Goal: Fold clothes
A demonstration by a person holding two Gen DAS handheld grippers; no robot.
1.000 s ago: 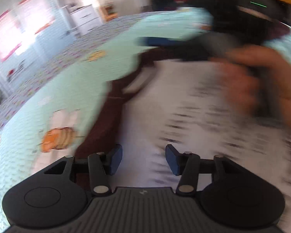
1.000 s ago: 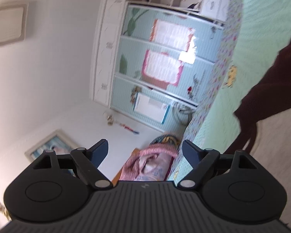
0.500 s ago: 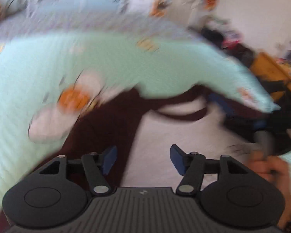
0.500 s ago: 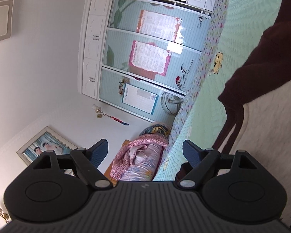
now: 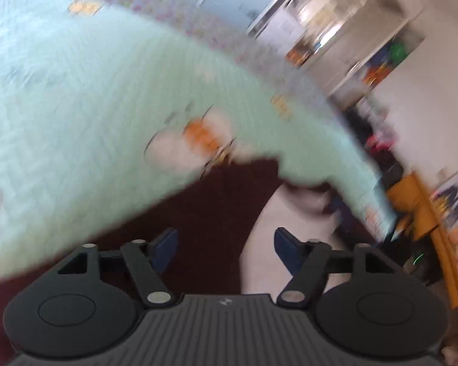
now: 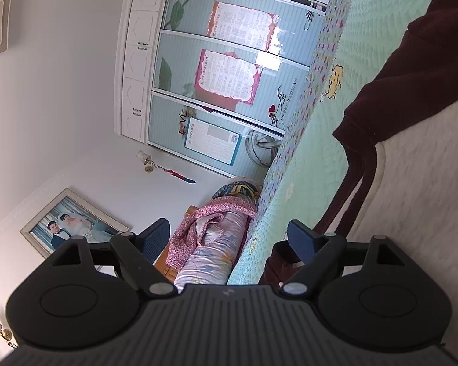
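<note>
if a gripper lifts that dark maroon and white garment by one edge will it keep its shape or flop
The dark maroon and white garment will probably flop: it lies limp and flat on the mint green quilted bedspread. Its thin maroon straps will likely dangle. The white part looks thick and fuzzy, so it may sag heavily.

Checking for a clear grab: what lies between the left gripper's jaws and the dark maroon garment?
Nothing: in the left wrist view the open left gripper hangs directly over the dark maroon garment.

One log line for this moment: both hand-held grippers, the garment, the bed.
left hand-held gripper: open, jaws just widened, empty | right hand-held gripper: open, empty | garment: maroon and white, on bed | bedspread: green
</note>
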